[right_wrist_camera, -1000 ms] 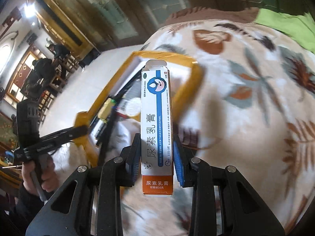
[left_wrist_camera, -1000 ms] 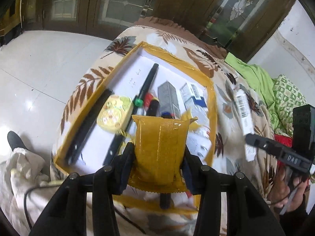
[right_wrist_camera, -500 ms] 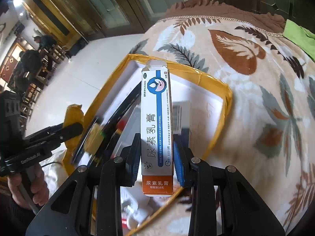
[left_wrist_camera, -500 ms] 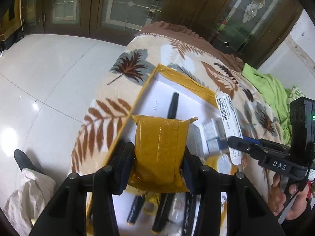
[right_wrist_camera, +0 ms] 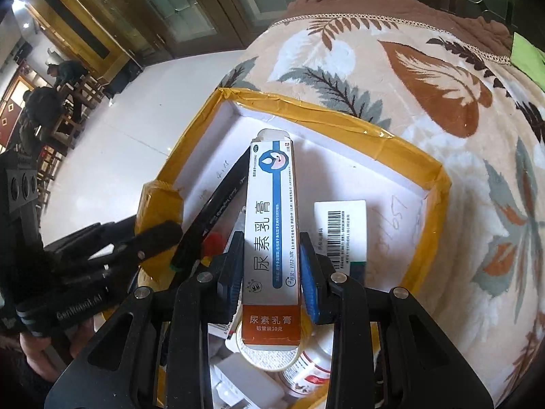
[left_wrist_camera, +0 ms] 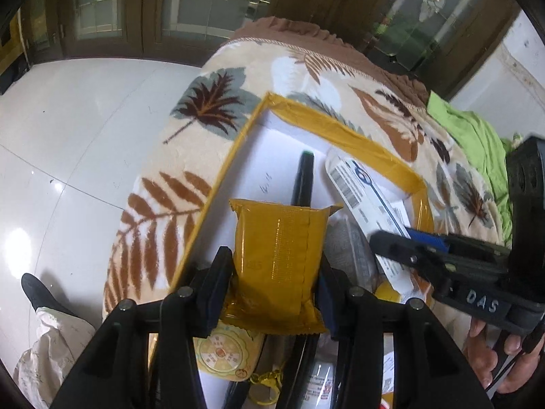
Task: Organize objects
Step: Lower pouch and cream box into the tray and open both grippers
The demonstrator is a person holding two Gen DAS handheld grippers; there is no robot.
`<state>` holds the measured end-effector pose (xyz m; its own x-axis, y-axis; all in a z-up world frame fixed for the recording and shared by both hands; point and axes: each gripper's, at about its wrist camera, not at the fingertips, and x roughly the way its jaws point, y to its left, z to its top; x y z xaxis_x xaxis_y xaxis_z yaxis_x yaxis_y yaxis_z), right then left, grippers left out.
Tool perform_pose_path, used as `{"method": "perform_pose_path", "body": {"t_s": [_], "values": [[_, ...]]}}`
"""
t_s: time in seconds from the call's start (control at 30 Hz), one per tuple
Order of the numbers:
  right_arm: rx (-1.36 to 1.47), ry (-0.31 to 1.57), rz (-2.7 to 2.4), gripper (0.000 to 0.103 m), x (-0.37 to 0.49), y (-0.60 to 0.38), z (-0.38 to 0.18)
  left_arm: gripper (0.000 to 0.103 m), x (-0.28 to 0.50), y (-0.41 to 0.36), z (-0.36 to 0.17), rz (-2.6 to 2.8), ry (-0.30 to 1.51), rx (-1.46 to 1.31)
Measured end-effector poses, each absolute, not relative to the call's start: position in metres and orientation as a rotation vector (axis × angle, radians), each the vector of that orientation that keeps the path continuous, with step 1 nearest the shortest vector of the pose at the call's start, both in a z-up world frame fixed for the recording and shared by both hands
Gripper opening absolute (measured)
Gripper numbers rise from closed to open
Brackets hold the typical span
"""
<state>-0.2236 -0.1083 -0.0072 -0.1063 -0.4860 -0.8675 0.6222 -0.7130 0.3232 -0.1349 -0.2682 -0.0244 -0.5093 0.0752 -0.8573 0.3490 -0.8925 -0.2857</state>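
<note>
My left gripper [left_wrist_camera: 274,293] is shut on a yellow foil packet [left_wrist_camera: 279,255] and holds it above the near left part of the white tray with the yellow taped rim [left_wrist_camera: 306,116]. My right gripper [right_wrist_camera: 270,269] is shut on a long white and blue ointment box [right_wrist_camera: 270,218] and holds it over the middle of the same tray [right_wrist_camera: 340,122]. The box also shows in the left wrist view [left_wrist_camera: 361,191], with the right gripper [left_wrist_camera: 402,248] beside my packet. The left gripper [right_wrist_camera: 153,238] and the packet [right_wrist_camera: 158,201] show at the tray's left rim.
In the tray lie a black pen [right_wrist_camera: 218,211], a barcoded white box [right_wrist_camera: 340,231], a yellow round-faced toy [left_wrist_camera: 224,354], jars and small boxes [right_wrist_camera: 306,368]. The tray sits on a leaf-print blanket [right_wrist_camera: 425,68]. White tiled floor [left_wrist_camera: 85,119] lies left; green cloth [left_wrist_camera: 477,136] lies right.
Both grippers have moved forward over the tray, each still holding its item. The ointment box now hangs above the tray's inside and closer to the packet.
</note>
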Motion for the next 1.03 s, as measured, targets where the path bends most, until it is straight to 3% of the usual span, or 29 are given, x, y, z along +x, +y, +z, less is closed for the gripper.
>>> {"method": "perform_pose_path", "body": {"t_s": [0.1, 0.23, 0.33, 0.4, 0.43, 0.63, 0.9, 1.03], "values": [[1.443, 0.148, -1.908, 0.030, -0.223, -0.108, -0.012, 0.052, -0.131, -0.263, -0.027, -2.522, 0.651, 1.464], [1.456, 0.103, -1.892, 0.030, -0.222, -0.102, -0.014, 0.071, -0.122, -0.262, -0.018, -2.542, 0.672, 1.374], [1.371, 0.050, -1.873, 0.031, -0.213, -0.084, 0.004, 0.078, -0.103, -0.250, 0.002, -2.574, 0.520, 1.218], [1.281, -0.009, -1.920, 0.050, -0.194, -0.059, 0.024, 0.078, -0.085, -0.234, 0.016, -2.580, 0.444, 1.143], [1.234, -0.048, -1.948, 0.053, -0.182, -0.045, 0.034, 0.078, -0.076, -0.227, 0.021, -2.573, 0.433, 1.123], [1.043, -0.019, -2.045, 0.053, -0.099, 0.012, 0.071, 0.078, -0.027, -0.181, 0.038, -2.443, 0.288, 1.107], [1.122, -0.127, -2.037, 0.053, -0.067, 0.037, 0.062, 0.082, 0.002, -0.152, 0.043, -2.551, 0.324, 1.108], [1.196, -0.087, -2.073, 0.053, -0.063, 0.038, 0.054, 0.085, 0.009, -0.139, 0.045, -2.562, 0.268, 1.075]]}}
